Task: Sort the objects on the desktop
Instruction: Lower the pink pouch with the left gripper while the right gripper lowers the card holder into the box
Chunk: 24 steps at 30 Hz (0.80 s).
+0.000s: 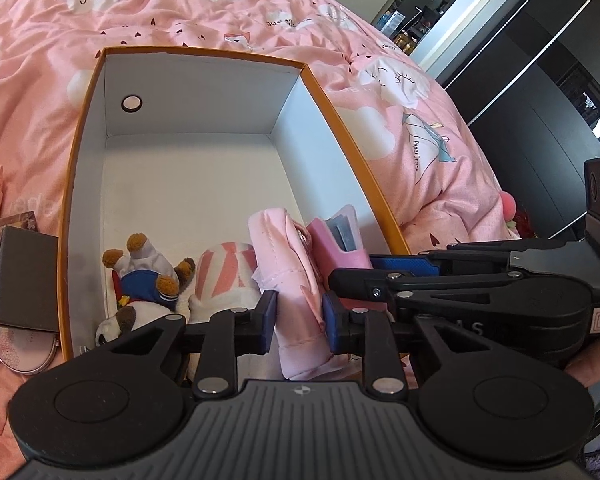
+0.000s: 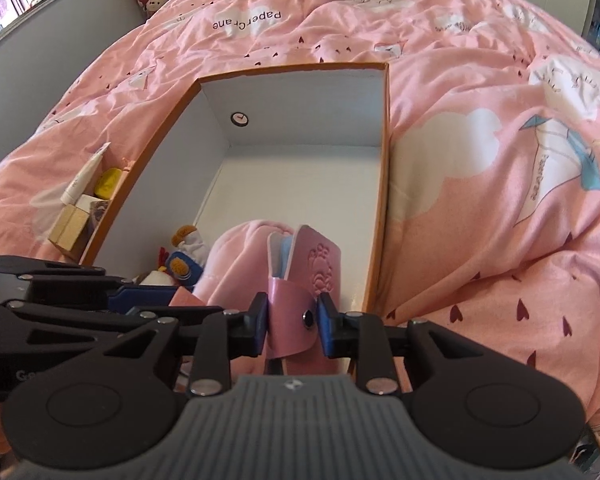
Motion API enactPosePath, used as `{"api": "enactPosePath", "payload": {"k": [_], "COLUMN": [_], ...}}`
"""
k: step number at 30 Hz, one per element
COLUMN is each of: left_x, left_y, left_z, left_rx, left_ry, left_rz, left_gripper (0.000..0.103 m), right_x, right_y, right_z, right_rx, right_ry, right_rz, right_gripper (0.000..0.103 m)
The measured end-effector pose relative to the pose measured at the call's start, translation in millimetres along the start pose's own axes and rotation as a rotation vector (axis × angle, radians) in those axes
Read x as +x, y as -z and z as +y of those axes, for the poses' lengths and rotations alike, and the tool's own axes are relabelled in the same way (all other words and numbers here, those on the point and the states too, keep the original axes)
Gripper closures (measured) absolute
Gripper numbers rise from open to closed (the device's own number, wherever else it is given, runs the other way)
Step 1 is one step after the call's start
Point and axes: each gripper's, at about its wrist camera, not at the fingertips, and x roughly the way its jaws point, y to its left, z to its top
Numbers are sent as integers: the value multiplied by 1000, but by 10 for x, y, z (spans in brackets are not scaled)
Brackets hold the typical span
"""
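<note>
Down at the near end of the box (image 1: pixel 204 56), the left gripper (image 1: pixel 299 316) pinches a soft, floppy pink pouch (image 1: pixel 288 264) while the right gripper (image 2: pixel 293 322) clamps a stiffer, smooth pink wallet (image 2: pixel 304 268) by its snap strap, both probably light.

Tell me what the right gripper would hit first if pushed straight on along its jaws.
The right gripper is shut on the pink card wallet; beyond that, probably the box's white floor, though depth is unclear.

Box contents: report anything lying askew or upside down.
In the orange-rimmed box, the plush bear lies upside down, feet toward the far wall. The left gripper holds the pink pouch and the right gripper the pink card holder on edge, not flat.
</note>
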Motion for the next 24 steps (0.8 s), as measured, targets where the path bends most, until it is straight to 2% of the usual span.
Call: {"api": "enactPosePath", "payload": {"k": [5, 10, 13, 16, 17, 19, 24], "left_x": [14, 34, 93, 153, 163, 177, 295], "left_y": [-7, 3, 15, 20, 19, 19, 22], "left_z": [-27, -43, -95, -147, -160, -179, -230], "left_rx": [16, 30, 51, 75, 81, 92, 111], "left_ry": [-2, 10, 11, 5, 7, 2, 0], "left_rz": [3, 13, 29, 40, 42, 45, 62], "left_gripper": [75, 75, 75, 75, 75, 75, 75], "right_x": [-53, -113, -142, -125, -116, -102, -83], "right_y": [-46, -79, -90, -84, -76, -63, -29], "right_z": [-64, -69, -124, -113, -105, -87, 10], "right_rx": [21, 16, 38, 29, 24, 21, 6], "right_ry": [-46, -20, -49, -42, -36, -27, 23], "right_rz": [25, 20, 25, 35, 36, 34, 2], "right_gripper": [76, 71, 71, 71, 72, 81, 81]}}
